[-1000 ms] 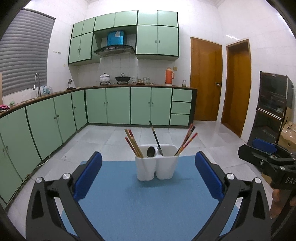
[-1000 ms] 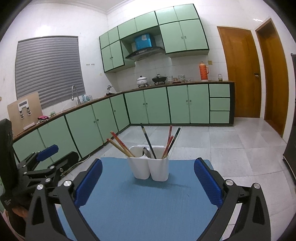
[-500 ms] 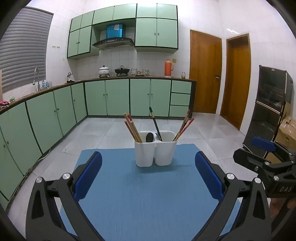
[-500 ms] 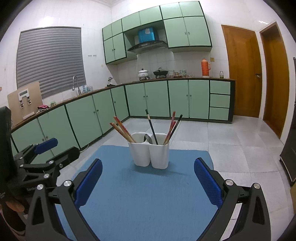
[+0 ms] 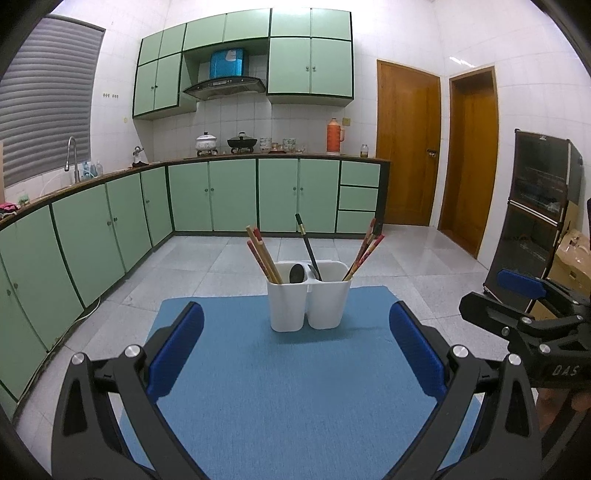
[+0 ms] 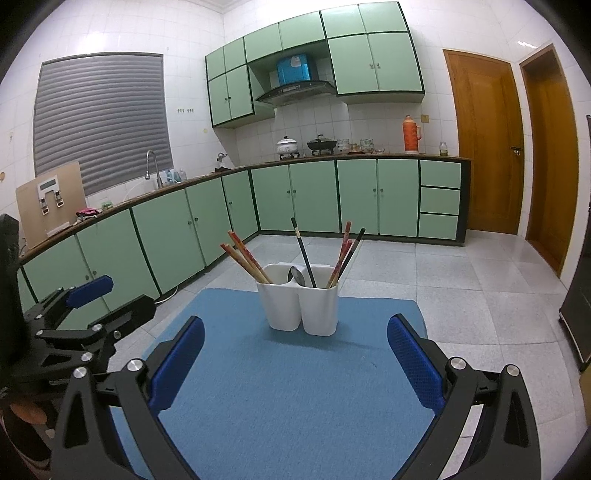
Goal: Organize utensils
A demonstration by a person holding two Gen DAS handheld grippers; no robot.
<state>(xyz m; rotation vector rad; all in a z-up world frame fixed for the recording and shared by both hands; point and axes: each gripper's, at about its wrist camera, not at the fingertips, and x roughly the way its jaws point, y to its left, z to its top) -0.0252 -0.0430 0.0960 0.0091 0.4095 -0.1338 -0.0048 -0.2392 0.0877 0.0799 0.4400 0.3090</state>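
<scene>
Utensil holder (image 5: 308, 295) with 2 compartments stands near the mat's (image 5: 280, 398) far edge, ahead of left gripper (image 5: 295, 347) and right gripper (image 6: 295, 349), both spread wide, empty.

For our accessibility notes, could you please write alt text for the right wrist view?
A white two-compartment utensil holder stands on a blue mat, holding chopsticks and a spoon. The open right gripper frames it, and the left gripper is at the left edge.

Green cabinets (image 5: 236, 195) line white-tiled walls (image 5: 399, 33) — grey floor (image 6: 461, 280), two wooden doors (image 5: 406, 147).
</scene>
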